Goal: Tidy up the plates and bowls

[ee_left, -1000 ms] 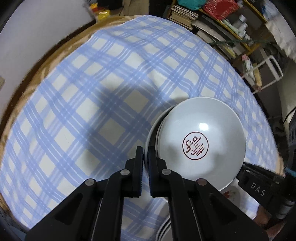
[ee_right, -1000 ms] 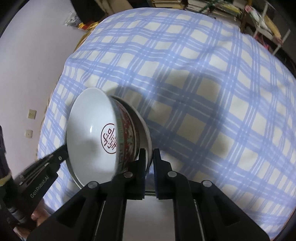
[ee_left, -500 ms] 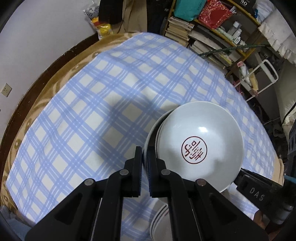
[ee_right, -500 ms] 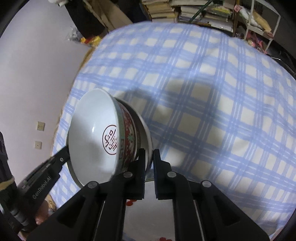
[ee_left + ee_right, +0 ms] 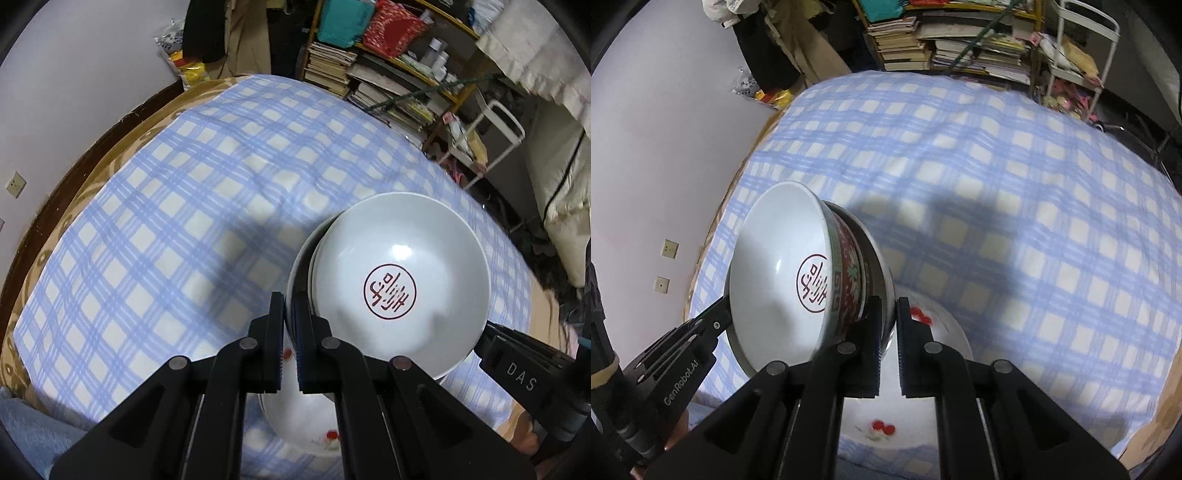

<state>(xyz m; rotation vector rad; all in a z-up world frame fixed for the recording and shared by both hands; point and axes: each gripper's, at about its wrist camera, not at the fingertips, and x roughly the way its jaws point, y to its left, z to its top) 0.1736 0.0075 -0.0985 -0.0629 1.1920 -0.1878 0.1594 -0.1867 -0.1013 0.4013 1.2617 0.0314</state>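
A white bowl (image 5: 402, 280) with a red seal mark inside sits nested on top of a stack, above a white plate (image 5: 295, 266). The stack hangs tilted above the table. My left gripper (image 5: 290, 299) is shut on the plate's left rim. On the opposite rim my right gripper (image 5: 886, 306) is shut too. The right wrist view shows the bowl (image 5: 779, 280) with a red and green pattern outside, the plate (image 5: 877, 258) behind it, and the left gripper (image 5: 676, 354) at lower left. The right gripper (image 5: 517, 369) shows at the left wrist view's lower right.
Another white plate with red flowers (image 5: 931, 369) lies on the blue checked tablecloth (image 5: 997, 184), right under the stack; it also shows as the flowered plate (image 5: 306, 428). Shelves of books (image 5: 369, 85) and a white rack (image 5: 495, 136) stand beyond the table's far edge.
Both grippers have risen with the stack, and the table has dropped away. The flowered plate on the cloth has come into fuller view beneath it.
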